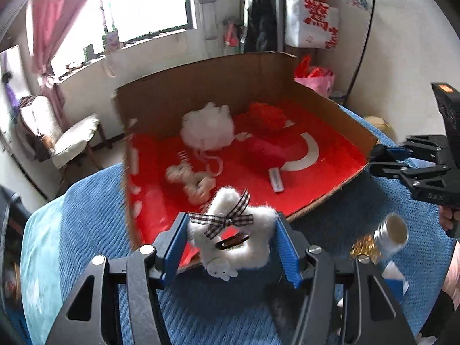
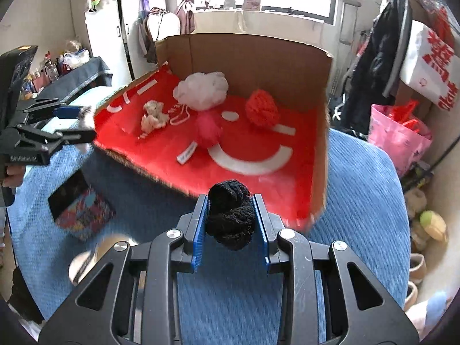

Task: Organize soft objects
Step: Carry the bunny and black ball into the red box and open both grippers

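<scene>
A cardboard box [image 1: 201,86] with a red lining stands on the blue bedspread; it also shows in the right wrist view [image 2: 247,54]. Inside lie a white mesh puff [image 1: 208,128], a red knit ball [image 1: 266,115], a pink-red pompom [image 2: 208,128] and a small cream plush [image 1: 189,176]. My left gripper [image 1: 231,237] is shut on a white fluffy scrunchie [image 1: 258,247] with a checked bow, at the box's near edge. My right gripper [image 2: 231,218] is shut on a black knit ball [image 2: 230,215], just before the box's near rim.
A silver tin [image 1: 392,235] and gold tinsel [image 1: 365,248] lie on the blue bedspread [image 1: 95,218] to the right of the left gripper. A patterned dark book [image 2: 82,207] lies left of the right gripper. A chair, pink bag and clothes rack stand around the bed.
</scene>
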A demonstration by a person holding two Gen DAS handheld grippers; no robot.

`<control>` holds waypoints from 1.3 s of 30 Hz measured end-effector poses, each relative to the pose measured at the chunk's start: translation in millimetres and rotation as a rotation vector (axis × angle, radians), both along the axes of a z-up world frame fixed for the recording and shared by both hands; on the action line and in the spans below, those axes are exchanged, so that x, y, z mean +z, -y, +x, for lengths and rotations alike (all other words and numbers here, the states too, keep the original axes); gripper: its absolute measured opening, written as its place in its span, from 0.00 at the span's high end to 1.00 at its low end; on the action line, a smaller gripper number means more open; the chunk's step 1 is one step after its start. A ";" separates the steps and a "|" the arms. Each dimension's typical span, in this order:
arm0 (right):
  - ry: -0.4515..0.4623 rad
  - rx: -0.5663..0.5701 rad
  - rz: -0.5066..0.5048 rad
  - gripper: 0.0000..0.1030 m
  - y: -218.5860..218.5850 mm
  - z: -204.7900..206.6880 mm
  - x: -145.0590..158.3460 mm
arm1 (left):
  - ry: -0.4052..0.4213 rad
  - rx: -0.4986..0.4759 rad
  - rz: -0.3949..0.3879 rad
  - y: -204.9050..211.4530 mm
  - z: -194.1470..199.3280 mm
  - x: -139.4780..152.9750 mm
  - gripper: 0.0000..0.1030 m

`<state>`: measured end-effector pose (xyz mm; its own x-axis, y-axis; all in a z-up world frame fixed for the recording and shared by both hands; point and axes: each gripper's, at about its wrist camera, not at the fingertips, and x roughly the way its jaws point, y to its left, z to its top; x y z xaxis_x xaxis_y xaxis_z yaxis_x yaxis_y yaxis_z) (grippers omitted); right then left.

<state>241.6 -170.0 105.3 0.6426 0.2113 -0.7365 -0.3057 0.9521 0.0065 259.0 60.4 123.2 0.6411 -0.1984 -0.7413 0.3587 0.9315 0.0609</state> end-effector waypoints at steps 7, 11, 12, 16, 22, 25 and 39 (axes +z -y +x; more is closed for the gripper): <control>-0.063 0.028 -0.019 0.72 -12.8 52.6 -4.6 | -0.085 -0.077 0.051 39.2 47.1 -10.7 0.41; -0.111 0.033 -0.066 0.72 -20.6 75.8 -17.9 | -0.141 -0.092 0.092 53.9 69.4 -27.7 0.41; -0.121 0.030 -0.078 0.72 -21.4 80.0 -21.7 | -0.155 -0.092 0.102 56.6 74.8 -32.5 0.41; -0.161 0.020 -0.128 0.72 -25.2 95.1 -35.9 | -0.216 -0.096 0.142 64.4 92.6 -54.3 0.41; -0.194 0.008 -0.183 0.72 -27.8 107.7 -51.1 | -0.252 -0.090 0.169 67.4 105.4 -70.5 0.41; -0.195 0.007 -0.194 0.72 -28.4 109.4 -54.3 | -0.254 -0.090 0.162 67.1 107.1 -71.5 0.40; -0.208 0.009 -0.193 0.65 -28.2 112.6 -56.0 | -0.236 -0.102 0.171 71.1 104.5 -67.7 0.28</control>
